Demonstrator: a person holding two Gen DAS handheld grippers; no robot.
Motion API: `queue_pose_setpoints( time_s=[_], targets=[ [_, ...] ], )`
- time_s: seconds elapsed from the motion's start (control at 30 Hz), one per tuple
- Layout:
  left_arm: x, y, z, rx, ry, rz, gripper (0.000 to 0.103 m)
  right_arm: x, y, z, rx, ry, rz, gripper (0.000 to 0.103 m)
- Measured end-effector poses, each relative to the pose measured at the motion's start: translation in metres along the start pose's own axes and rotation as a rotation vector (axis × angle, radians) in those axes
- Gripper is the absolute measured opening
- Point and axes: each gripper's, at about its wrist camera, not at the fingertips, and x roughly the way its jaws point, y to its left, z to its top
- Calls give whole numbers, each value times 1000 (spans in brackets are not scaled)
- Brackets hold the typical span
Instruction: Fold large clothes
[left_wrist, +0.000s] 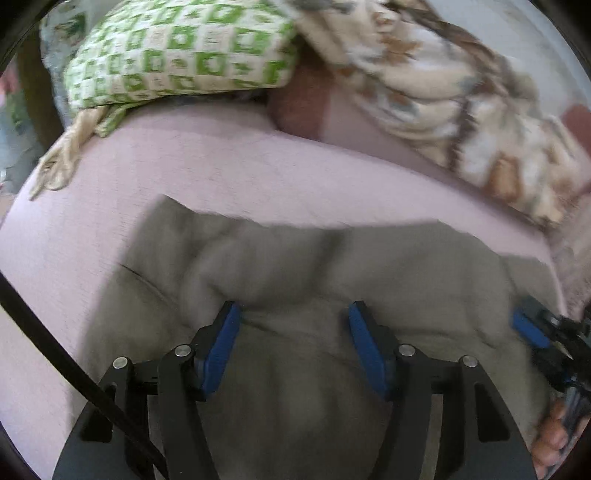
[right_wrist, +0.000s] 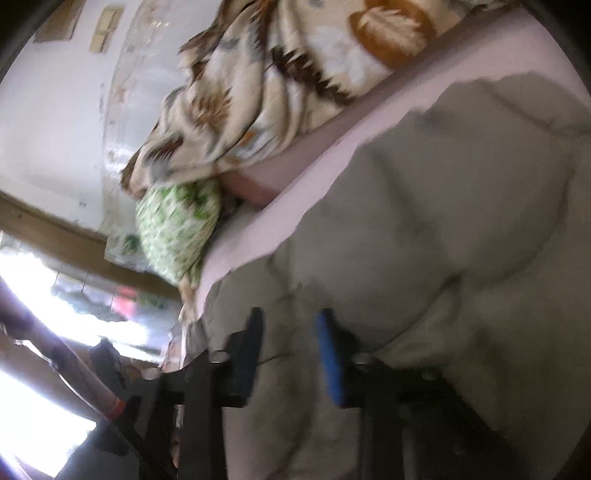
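Observation:
A large grey-beige garment (left_wrist: 314, 266) lies spread and rumpled on the pink bedsheet (left_wrist: 184, 166). My left gripper (left_wrist: 293, 314) is open, its blue pads apart just above the garment's near part. The right gripper (left_wrist: 532, 328) shows at the right edge of that view, over the garment's right side. In the right wrist view the right gripper (right_wrist: 290, 321) is open with its jaws apart over the same garment (right_wrist: 461, 221). The view is tilted and blurred.
A green-and-white checked pillow (left_wrist: 177, 51) lies at the head of the bed, also in the right wrist view (right_wrist: 173, 232). A beige and brown patterned blanket (left_wrist: 461, 110) is bunched along the far right (right_wrist: 277, 85). A black cable (left_wrist: 74, 373) crosses lower left.

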Motion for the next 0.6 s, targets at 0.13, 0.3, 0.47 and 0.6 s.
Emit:
queue_pose_setpoints(
  time_s=[0.13,0.3,0.47,0.6],
  targets=[
    [17,45,17,-98,26,0,61,-25,-44,25,69,-88,-33,12],
    [34,110,20,-225,56,56,64,-53,-99,37,185,-169,-29,3],
    [13,153,15,-302,33,56,64,-82,-103,50,193,-217,-174,8],
    [-26,174,9,-276,-12,110,64,-141,-92,46,130,-292,-348,28]
  ],
)
